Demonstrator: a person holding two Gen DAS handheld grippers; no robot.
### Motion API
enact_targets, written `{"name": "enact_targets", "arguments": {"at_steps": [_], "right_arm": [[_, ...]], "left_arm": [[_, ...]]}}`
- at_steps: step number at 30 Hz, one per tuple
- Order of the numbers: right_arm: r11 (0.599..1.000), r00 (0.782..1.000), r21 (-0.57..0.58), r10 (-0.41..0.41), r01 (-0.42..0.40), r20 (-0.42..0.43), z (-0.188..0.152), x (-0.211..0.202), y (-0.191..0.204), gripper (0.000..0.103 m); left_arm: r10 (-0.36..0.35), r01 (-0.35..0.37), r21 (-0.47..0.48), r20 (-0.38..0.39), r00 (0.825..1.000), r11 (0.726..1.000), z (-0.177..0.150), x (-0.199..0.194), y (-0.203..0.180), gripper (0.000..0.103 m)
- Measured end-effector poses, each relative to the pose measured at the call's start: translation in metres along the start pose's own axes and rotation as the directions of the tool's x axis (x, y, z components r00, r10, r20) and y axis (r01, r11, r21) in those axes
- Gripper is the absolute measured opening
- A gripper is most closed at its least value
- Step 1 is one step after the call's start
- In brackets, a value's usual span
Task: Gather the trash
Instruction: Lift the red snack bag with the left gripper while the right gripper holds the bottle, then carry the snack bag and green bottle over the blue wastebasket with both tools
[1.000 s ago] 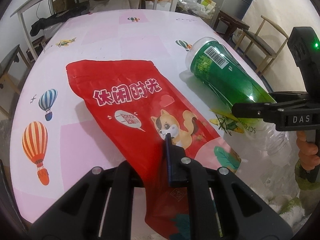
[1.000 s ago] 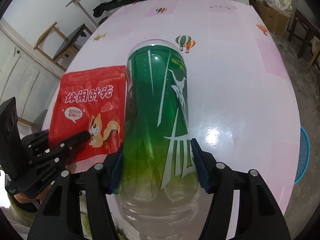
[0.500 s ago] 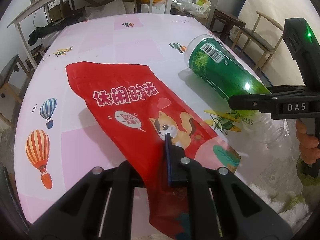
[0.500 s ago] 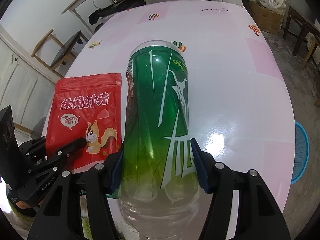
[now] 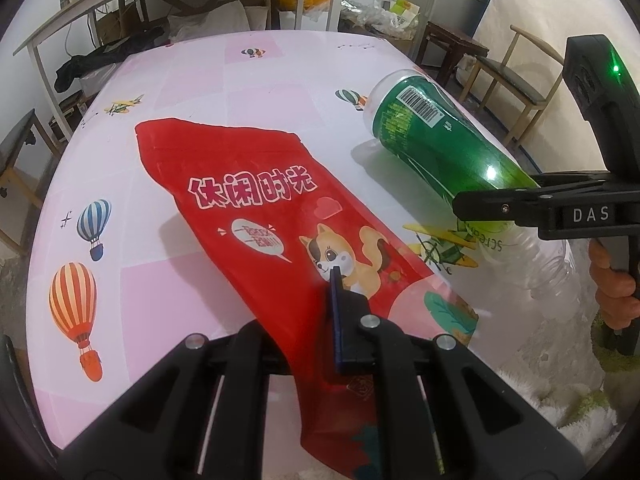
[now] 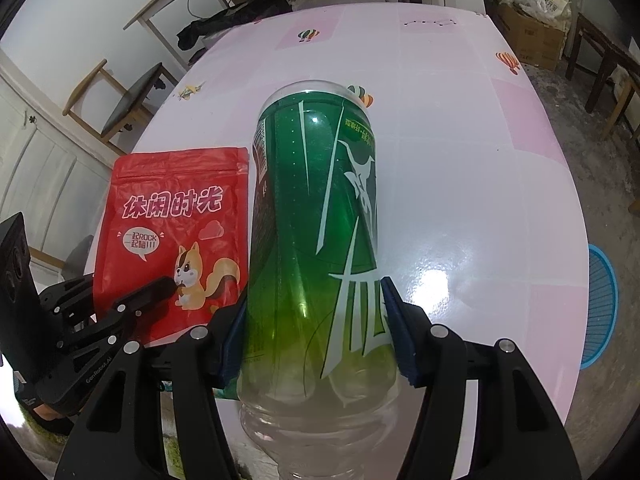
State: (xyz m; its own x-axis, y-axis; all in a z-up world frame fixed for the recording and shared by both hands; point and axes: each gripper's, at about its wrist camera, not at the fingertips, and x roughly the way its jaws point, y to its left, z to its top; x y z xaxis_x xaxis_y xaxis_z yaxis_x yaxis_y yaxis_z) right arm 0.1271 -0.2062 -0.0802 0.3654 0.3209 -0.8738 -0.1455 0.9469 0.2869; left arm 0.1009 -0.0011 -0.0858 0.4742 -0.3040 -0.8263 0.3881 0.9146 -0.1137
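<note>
Both items have lifted slightly off the pink table [image 5: 248,92] since a second ago. Left gripper [image 5: 335,276] is pinched nearly closed on the red snack bag [image 5: 248,200], low edge. Right gripper [image 6: 314,320] clamps the green bottle [image 6: 316,216] mid-width. Keep both grips firm and lift level so the bag doesn't slip.

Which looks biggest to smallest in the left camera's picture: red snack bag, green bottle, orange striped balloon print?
1. red snack bag
2. green bottle
3. orange striped balloon print
Apparent size only; the bag is nearest the camera.
</note>
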Motion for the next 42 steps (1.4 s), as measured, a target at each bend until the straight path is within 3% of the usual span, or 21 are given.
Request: {"name": "enact_targets", "arguments": {"at_steps": [25,31,36,39,42], "right_arm": [[1.0,1.0,0.006,-0.004,0.004,0.005,0.0,0.0,-0.001,0.059],[0.998,0.998,0.05,0.022,-0.025,0.06,0.001,-0.024,-0.013,0.058],[0.99,0.977,0.142,-0.034,0.004,0.21,-0.009,-0.085,-0.049,0.058],[0.969,0.95,0.237,-0.131,0.063,0.285,-0.027,-0.129,-0.084,0.058],[0.925,0.908,0.361,-0.249,0.12,0.337,-0.055,-0.174,-0.129,0.058]], "left_arm": [[-0.005,0.005,-0.005,0.008,1.0,1.0,-0.002,-0.002,0.0,0.006],[-0.081,0.084,-0.05,0.064,0.995,0.995,0.005,-0.021,0.004,0.0],[-0.163,0.166,-0.004,0.166,0.973,0.986,0.032,-0.055,-0.015,0.0],[-0.252,0.247,0.048,0.196,0.948,0.968,0.056,-0.064,-0.04,0.0],[-0.356,0.335,0.128,0.203,0.912,0.933,0.085,-0.067,-0.079,0.0]]}}
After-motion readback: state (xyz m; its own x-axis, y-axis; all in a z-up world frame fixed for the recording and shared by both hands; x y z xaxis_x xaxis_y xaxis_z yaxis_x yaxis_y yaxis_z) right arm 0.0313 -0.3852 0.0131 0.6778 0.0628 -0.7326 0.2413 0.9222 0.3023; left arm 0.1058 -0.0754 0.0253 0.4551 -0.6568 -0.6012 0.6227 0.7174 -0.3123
